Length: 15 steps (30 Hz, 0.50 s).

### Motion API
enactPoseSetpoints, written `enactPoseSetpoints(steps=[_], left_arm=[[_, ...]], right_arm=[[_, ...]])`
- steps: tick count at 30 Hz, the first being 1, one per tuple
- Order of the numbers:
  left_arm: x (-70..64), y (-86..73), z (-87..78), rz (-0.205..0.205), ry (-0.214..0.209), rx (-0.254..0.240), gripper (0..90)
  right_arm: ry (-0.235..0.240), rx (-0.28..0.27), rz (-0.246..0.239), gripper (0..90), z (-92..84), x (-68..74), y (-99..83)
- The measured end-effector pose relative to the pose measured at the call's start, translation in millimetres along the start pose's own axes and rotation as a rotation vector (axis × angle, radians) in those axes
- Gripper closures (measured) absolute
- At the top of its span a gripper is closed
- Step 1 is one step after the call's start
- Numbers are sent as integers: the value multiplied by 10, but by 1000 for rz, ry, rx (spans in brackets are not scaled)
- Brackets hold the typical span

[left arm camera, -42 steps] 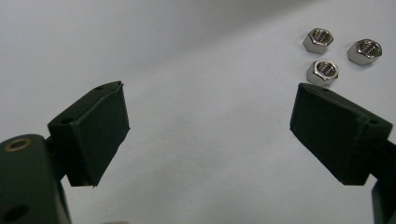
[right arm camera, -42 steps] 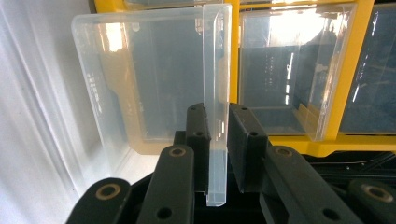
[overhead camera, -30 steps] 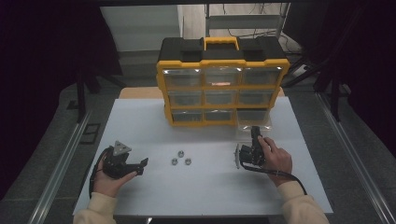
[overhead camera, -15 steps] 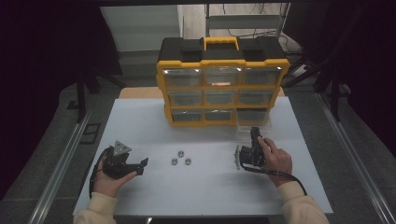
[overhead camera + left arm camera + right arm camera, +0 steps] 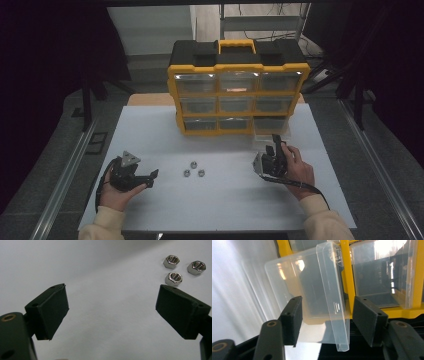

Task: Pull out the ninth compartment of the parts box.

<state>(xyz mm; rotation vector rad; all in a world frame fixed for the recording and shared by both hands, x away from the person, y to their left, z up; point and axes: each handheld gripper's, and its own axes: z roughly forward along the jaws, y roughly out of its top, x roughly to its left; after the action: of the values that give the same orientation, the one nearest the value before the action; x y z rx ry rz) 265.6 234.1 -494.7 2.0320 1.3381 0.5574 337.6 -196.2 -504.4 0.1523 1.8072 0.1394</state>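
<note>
Clear plastic was the matter in hand: a small transparent drawer (image 5: 312, 287) stood pulled out of the bottom right bay of the yellow organizer (image 5: 238, 95), resting on the white table (image 5: 150, 135) just in front of the cabinet. In the right gripper view its front lip (image 5: 334, 302) ran between the two black jaws, and gaps showed on both sides, so the right gripper (image 5: 325, 320) had just been opening and pressed on nothing, the lip standing loose between the pads. The high view placed that gripper (image 5: 272, 155) directly before the drawer (image 5: 271, 133), pointing away from the person toward the cabinet, the hand (image 5: 297, 170) wrapped round its body from the right. The drawer's long axis ran front to back, in line with the jaws, so any pull or push would go straight along that line. Three steel nuts (image 5: 193, 170) lay in a tight cluster at mid-table, between the two hands and nearer the left. The left gripper (image 5: 145, 176) lay low and nearly level, its jaws spread wide and empty, aimed rightward at the nuts (image 5: 183, 267), which sat just beyond its far pad in the left gripper view. Judging from this, the left hand was better placed for the nuts, and the drawer lay well apart from them.
</note>
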Motion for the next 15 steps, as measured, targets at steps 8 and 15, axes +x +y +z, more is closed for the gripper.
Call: enactPoseSetpoints(steps=[8, 15], left_arm=[[0, 1, 0, 1, -1, -2, 117], [-6, 1, 0, -2, 0, -6, 116]], right_arm=[[69, -25, 137, 333, -60, -82, -15], [145, -45, 195, 312, -130, -160, -39]])
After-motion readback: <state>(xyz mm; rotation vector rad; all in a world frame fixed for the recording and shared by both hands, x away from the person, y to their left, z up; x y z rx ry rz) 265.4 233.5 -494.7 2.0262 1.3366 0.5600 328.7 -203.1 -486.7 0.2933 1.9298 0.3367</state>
